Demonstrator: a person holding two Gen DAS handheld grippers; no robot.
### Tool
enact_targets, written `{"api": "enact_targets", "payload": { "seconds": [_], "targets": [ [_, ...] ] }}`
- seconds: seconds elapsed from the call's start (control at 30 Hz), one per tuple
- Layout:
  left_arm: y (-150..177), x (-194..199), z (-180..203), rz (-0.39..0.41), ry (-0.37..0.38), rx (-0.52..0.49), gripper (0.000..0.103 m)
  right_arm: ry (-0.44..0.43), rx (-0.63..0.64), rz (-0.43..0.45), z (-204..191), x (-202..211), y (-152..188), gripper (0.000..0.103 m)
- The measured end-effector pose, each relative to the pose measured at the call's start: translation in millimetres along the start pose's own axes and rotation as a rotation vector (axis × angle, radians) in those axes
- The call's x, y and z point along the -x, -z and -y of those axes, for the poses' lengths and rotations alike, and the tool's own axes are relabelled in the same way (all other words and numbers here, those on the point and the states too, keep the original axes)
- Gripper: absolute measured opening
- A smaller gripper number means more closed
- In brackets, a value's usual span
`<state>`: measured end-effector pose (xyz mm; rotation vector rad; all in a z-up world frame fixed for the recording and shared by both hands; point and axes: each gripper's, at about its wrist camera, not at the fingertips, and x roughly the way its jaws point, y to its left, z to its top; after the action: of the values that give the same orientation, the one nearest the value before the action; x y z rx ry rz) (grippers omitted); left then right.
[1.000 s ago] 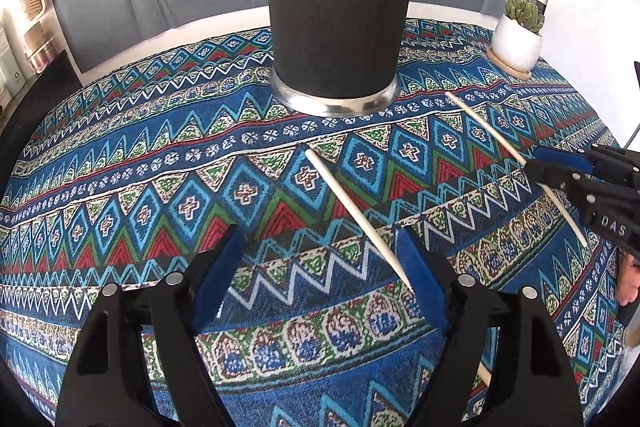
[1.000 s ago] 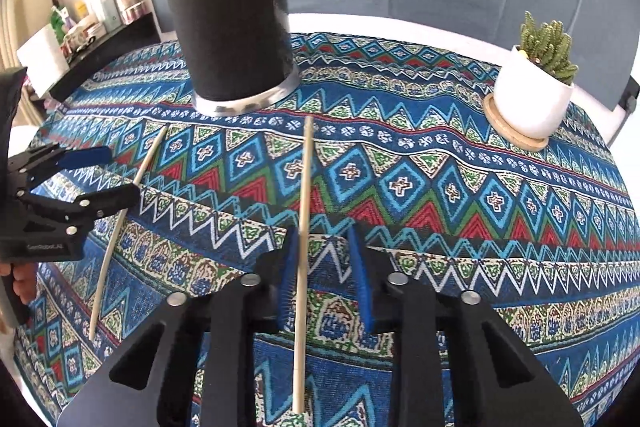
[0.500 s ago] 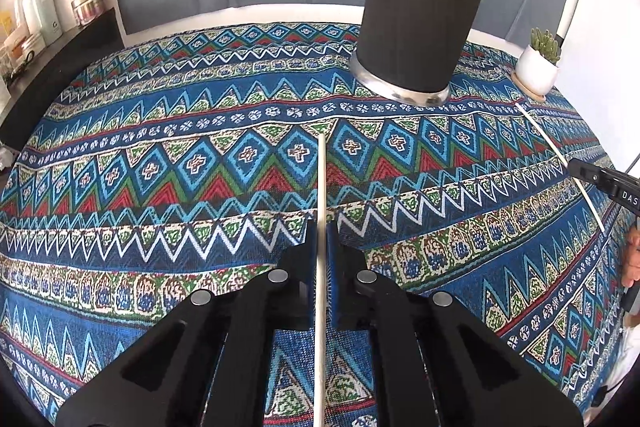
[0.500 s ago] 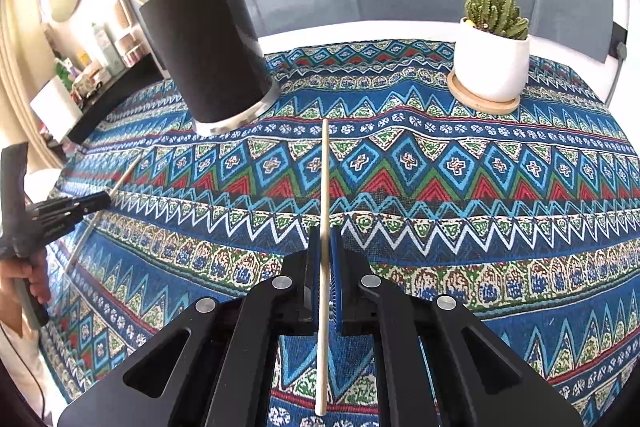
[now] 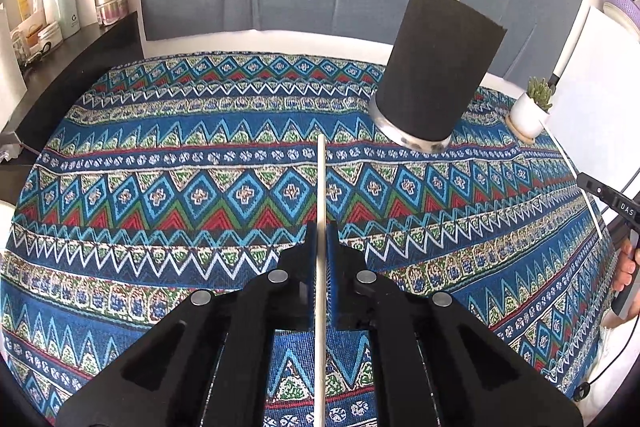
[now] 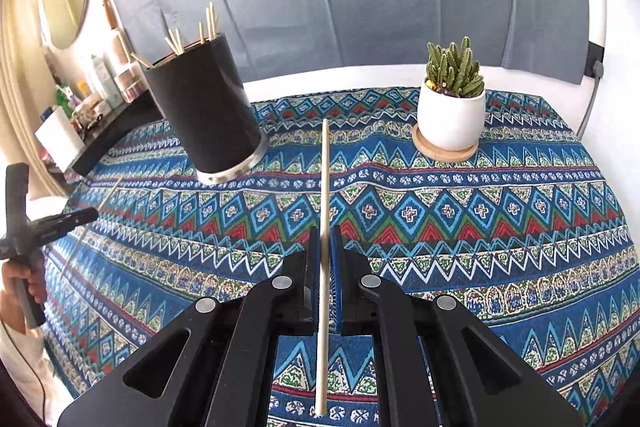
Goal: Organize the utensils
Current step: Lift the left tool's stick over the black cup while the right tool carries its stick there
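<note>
Jaws of left gripper (image 5: 319, 247) and right gripper (image 6: 325, 251) each clamped on chopstick (image 5: 320, 187), lifted clear for carrying to black holder (image 6: 204, 115).

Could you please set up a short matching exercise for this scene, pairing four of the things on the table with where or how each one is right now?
Things:
1. Tall black cylindrical utensil holder with a silver base
2. Small green cactus in a round white pot
3. Thin pale wooden chopstick in the left claw
4. Blue, red and green zigzag-patterned tablecloth

States:
A. Standing on a round wooden coaster
B. Spread over the table
C. Clamped between blue pads, pointing forward
D. Holding several pale sticks upright

Pairs: 1-D, 2-A, 3-C, 4-B
</note>
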<state>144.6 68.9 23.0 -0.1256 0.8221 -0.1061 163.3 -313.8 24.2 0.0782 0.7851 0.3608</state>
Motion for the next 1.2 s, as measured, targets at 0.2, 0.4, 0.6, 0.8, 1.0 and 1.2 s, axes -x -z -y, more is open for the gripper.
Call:
{"api": "enact_targets", "payload": {
  "seconds": [0.2, 0.4, 0.6, 0.8, 1.0, 1.2],
  "targets": [
    [-27, 26, 7, 0.068, -0.007, -0.032, 0.005, 0.003, 0.013, 0.075, -5, 18, -21, 0.005],
    [-52, 38, 22, 0.115, -0.007, -0.079, 0.005, 0.0, 0.013, 0.14, -10, 30, -44, 0.005],
    [-76, 52, 43, 0.186, -0.001, -0.157, 0.005, -0.023, 0.002, 0.2, -11, 38, -73, 0.005],
    [-105, 50, 55, 0.206, -0.011, -0.185, 0.005, -0.051, 0.005, 0.245, -18, 38, -102, 0.005],
    [-138, 42, 72, 0.236, -0.009, -0.218, 0.005, -0.089, -0.016, 0.389, -22, 42, -125, 0.005],
    [-168, 39, 86, 0.289, 0.082, -0.236, 0.005, -0.159, -0.033, 0.498, -26, 35, -148, 0.005]
  ]
}}
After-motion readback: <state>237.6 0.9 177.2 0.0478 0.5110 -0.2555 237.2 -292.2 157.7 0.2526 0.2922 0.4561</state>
